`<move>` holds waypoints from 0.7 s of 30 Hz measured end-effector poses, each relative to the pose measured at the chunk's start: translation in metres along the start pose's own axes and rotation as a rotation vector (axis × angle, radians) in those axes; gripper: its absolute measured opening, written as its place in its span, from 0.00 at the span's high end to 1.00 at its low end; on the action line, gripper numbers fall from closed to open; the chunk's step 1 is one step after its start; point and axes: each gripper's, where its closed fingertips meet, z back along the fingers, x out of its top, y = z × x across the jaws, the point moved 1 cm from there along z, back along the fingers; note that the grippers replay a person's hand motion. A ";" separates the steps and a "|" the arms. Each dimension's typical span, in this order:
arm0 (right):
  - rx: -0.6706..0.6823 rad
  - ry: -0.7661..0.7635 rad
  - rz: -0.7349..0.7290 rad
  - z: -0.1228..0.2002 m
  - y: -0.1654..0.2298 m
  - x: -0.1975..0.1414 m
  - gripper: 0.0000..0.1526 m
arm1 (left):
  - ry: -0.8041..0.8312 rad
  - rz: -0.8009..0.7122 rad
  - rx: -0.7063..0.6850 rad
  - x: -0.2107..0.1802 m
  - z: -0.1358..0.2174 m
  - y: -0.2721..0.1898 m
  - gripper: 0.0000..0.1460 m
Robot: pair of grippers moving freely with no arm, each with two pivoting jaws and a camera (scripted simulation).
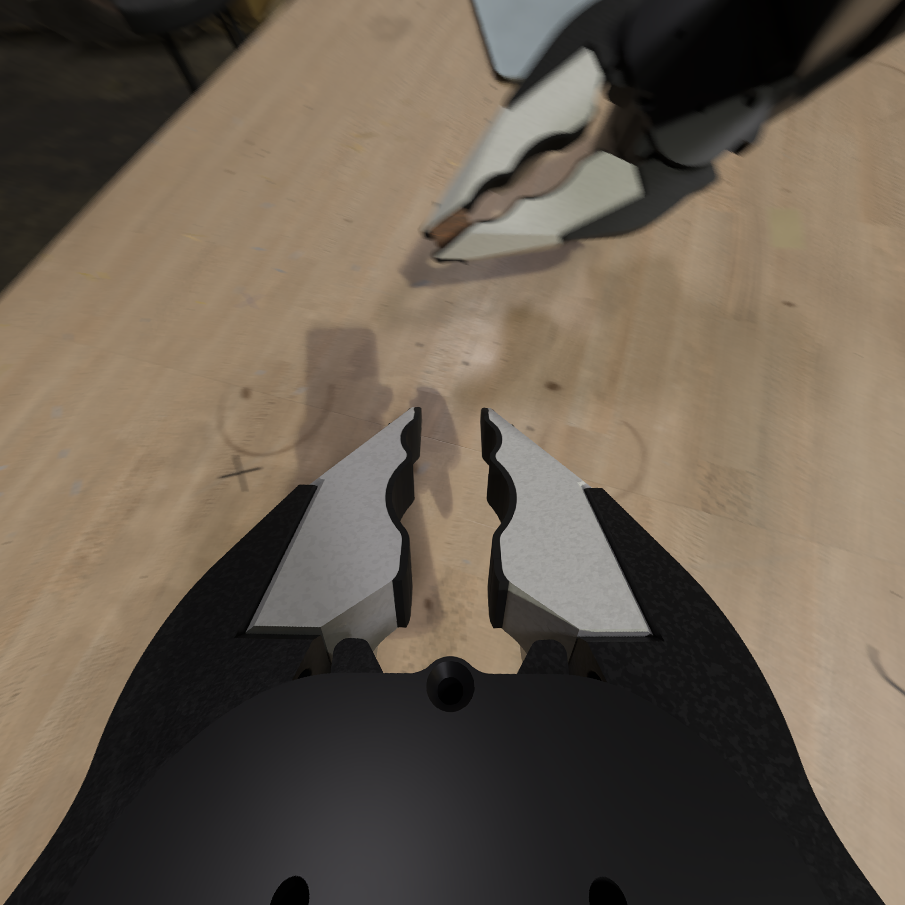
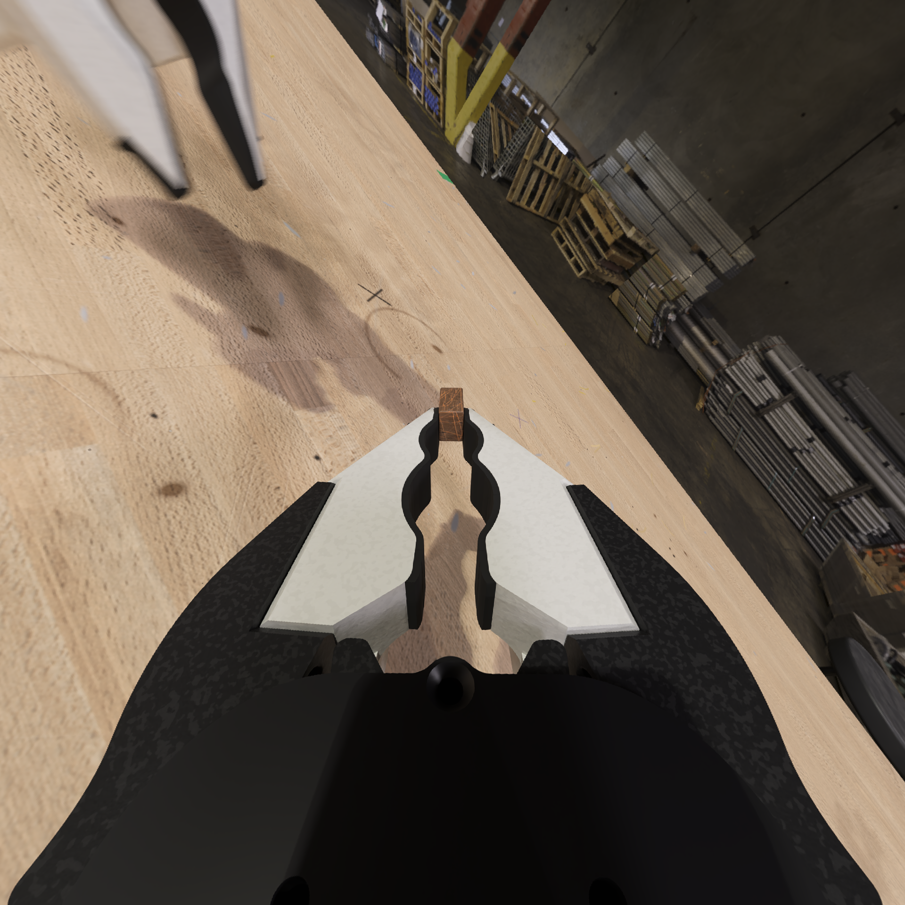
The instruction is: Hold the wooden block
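The wooden block (image 2: 451, 414) is a small reddish-brown cube pinched between the tips of my right gripper (image 2: 451, 416), held a little above the light wooden table (image 2: 147, 440). In the left wrist view my right gripper (image 1: 448, 242) shows at the upper right with the brown block (image 1: 453, 229) at its tips, just above the table. My left gripper (image 1: 451, 416) is open and empty, its fingers apart over the table (image 1: 196, 245). It shows in the right wrist view at the upper left (image 2: 218, 188).
The table's edge (image 2: 538, 313) runs diagonally to the right of my right gripper. Beyond it lie wooden pallets (image 2: 563, 181) and stacked metal pipes (image 2: 783, 406) on a dark floor. A pale grey sheet (image 1: 519, 29) lies on the table at the far end.
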 end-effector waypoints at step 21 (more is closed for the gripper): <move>0.020 -0.070 0.004 0.001 0.002 0.004 0.95 | 0.318 -0.403 -0.041 -0.034 -0.028 -0.016 0.88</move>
